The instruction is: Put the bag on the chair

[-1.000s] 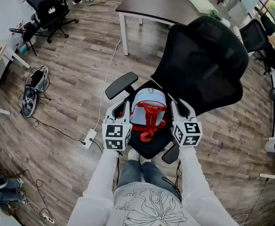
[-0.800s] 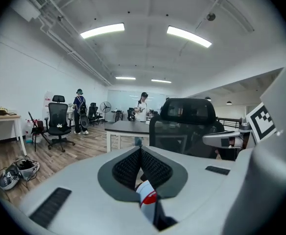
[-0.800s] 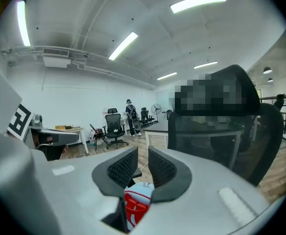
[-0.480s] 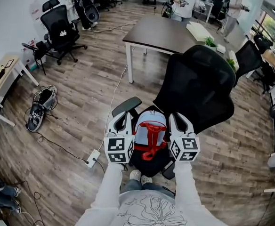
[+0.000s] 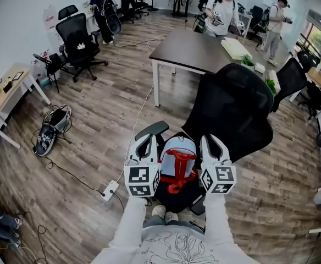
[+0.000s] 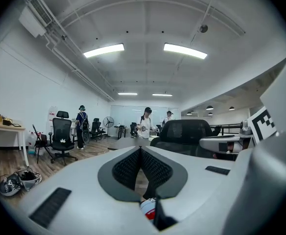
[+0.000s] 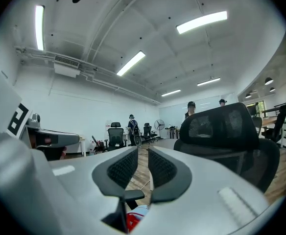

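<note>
A light blue bag [image 5: 177,157] with red straps rests on the seat of a black mesh office chair [image 5: 237,109], leaning toward the backrest. My left gripper [image 5: 144,143] stands just left of the bag, near the chair's armrest [image 5: 151,130]. It points up and away, its jaws shut with nothing between them [image 6: 141,151]. My right gripper [image 5: 210,143] stands just right of the bag, jaws drawn together with only a thin slit and nothing between them [image 7: 143,153]. A bit of the bag's white and red [image 6: 148,208] shows under the left jaws, and a little more of the bag [image 7: 135,218] shows under the right jaws.
A dark table [image 5: 199,48] stands behind the chair. A power strip [image 5: 110,190] with a cable lies on the wood floor at the left, beyond it a dark bundle [image 5: 50,128]. More office chairs [image 5: 81,43] and several people [image 5: 223,10] are at the back.
The head view has tilted up and shows more of the room. Both grippers stay beside the bag, which lies still on the seat.
</note>
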Available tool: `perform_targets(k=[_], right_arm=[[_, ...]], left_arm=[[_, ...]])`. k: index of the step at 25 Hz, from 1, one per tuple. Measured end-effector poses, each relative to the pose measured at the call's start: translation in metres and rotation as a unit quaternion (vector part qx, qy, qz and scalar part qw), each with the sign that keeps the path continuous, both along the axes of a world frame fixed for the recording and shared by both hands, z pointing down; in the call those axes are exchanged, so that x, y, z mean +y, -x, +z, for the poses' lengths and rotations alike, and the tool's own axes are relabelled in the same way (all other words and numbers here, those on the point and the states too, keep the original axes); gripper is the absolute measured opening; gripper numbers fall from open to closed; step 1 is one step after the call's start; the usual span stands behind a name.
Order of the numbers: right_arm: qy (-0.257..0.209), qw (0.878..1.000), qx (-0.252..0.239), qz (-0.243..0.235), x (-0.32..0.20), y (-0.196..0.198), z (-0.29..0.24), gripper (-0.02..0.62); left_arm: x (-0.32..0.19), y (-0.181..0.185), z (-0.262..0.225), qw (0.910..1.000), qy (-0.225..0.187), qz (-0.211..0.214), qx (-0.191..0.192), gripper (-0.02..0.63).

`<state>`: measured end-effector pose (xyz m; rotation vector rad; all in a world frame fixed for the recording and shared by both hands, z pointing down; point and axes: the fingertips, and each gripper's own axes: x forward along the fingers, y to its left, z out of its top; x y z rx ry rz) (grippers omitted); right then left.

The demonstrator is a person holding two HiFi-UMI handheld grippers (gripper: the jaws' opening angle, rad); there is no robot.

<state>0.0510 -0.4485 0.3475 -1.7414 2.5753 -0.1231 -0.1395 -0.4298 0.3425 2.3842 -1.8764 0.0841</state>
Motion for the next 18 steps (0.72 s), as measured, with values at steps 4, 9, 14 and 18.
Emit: perform_targets(k=[4,9,14,18], right_arm=[[-0.006,1.0,-0.001,-0.002,0.002,0.001,-0.006,0.075],[-0.015,1.0,-0.002,-0.006,0.006,0.001,-0.013,0.075],[-0.018,1.0,-0.002,-0.006,0.007,-0.001,-0.017,0.075],[-0.02,1.0,-0.002,-0.003,0.009,-0.001,-0.018,0.075]], left_arm=[[0.004,0.003,-0.004,1.0,-0.003,-0.007,0.002,0.006],[0.009,0.006,-0.012,0.9997,-0.017,-0.017,0.003,0.006],[0.011,0.005,-0.018,0.9996,-0.022,-0.02,-0.002,0.006],[0.013,0.006,-0.016,0.9995,-0.021,-0.022,-0.01,0.006]])
